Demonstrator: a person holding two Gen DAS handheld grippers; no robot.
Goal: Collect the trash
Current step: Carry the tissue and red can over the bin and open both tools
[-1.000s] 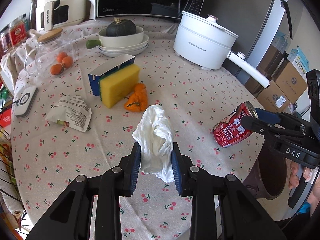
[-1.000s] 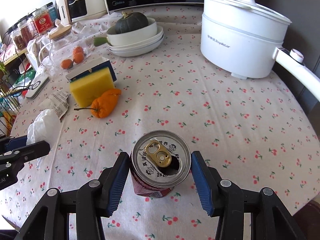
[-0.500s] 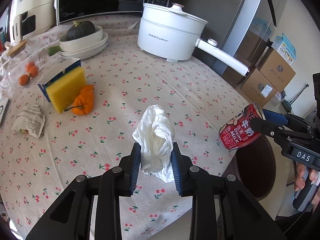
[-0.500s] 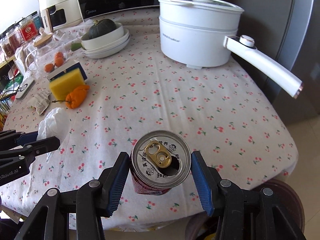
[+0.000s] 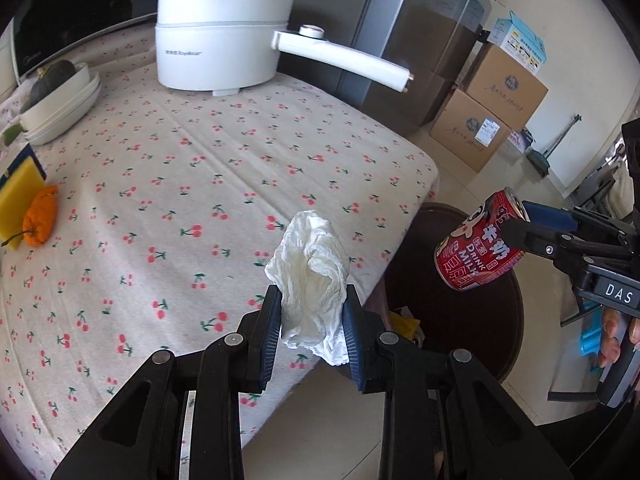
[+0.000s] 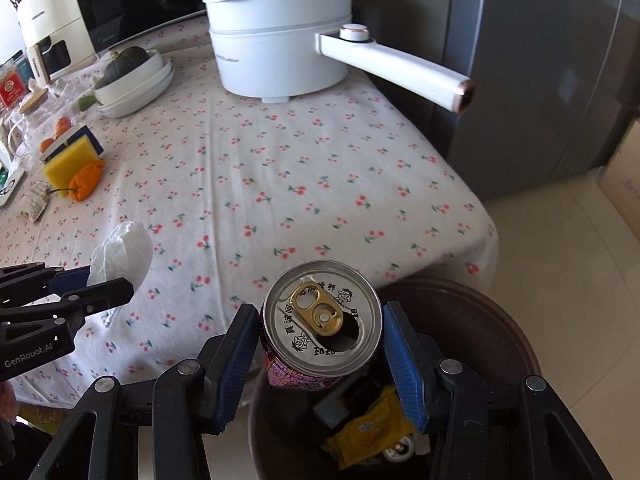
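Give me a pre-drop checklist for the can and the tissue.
1. Right tool shut on the red milk drink can: ok.
2. Can over the brown trash bin opening: ok, bin contents show just below it.
3. Can empty: cannot tell, the opening looks dark.
4. Left tool shut on the crumpled tissue: ok.
5. Tissue over the bin: not ok, it is above the table edge.
6. Tools apart: ok.

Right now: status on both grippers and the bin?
Left gripper shut on crumpled tissue, over the table edge. Right gripper shut on red milk can, above open brown bin. Drop path looks clear.
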